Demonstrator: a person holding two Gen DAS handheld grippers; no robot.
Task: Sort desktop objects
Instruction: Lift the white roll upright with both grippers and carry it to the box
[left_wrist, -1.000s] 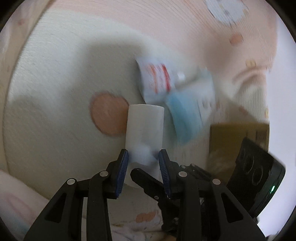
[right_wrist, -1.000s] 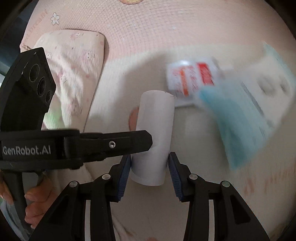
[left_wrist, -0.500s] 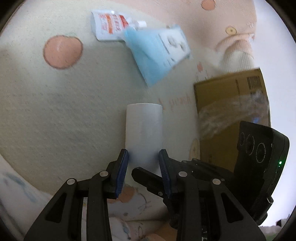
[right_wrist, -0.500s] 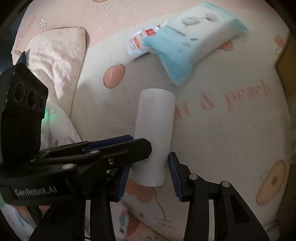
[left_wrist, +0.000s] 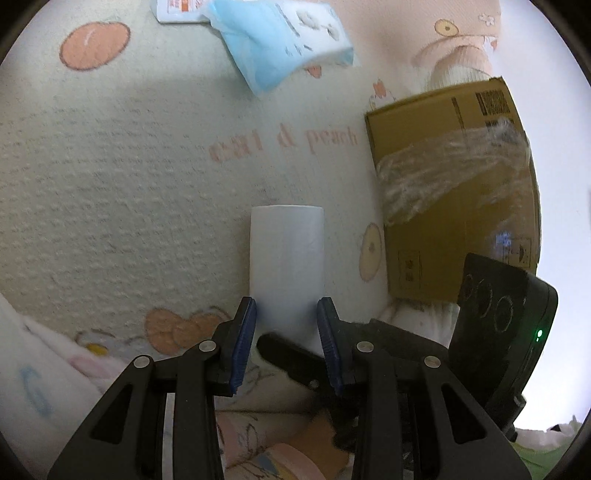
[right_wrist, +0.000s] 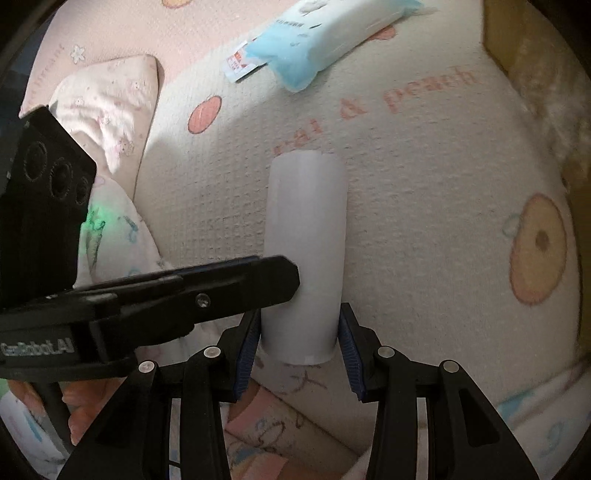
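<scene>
Both grippers are shut on the same white paper roll (left_wrist: 286, 258), held above a cream blanket; it also shows in the right wrist view (right_wrist: 305, 254). My left gripper (left_wrist: 287, 328) clamps its near end between blue pads. My right gripper (right_wrist: 300, 343) clamps the roll from a crossing angle, and the left gripper's finger (right_wrist: 236, 288) reaches in from the left. A blue-and-white wipes pack (left_wrist: 284, 40) and a small red-and-white sachet (left_wrist: 177, 9) lie on the blanket farther off. The pack (right_wrist: 325, 33) and sachet (right_wrist: 240, 62) also show in the right wrist view.
A brown cardboard box (left_wrist: 454, 192) with clear tape stands at the right of the blanket, its corner in the right wrist view (right_wrist: 517, 40). A pink pillow (right_wrist: 107, 99) lies at the left. The right gripper's camera body (left_wrist: 506, 321) is close by.
Both grippers have carried the roll toward the near end of the blanket, toward the box. The wipes pack and sachet now lie farther away at the top. The grip is unchanged.
</scene>
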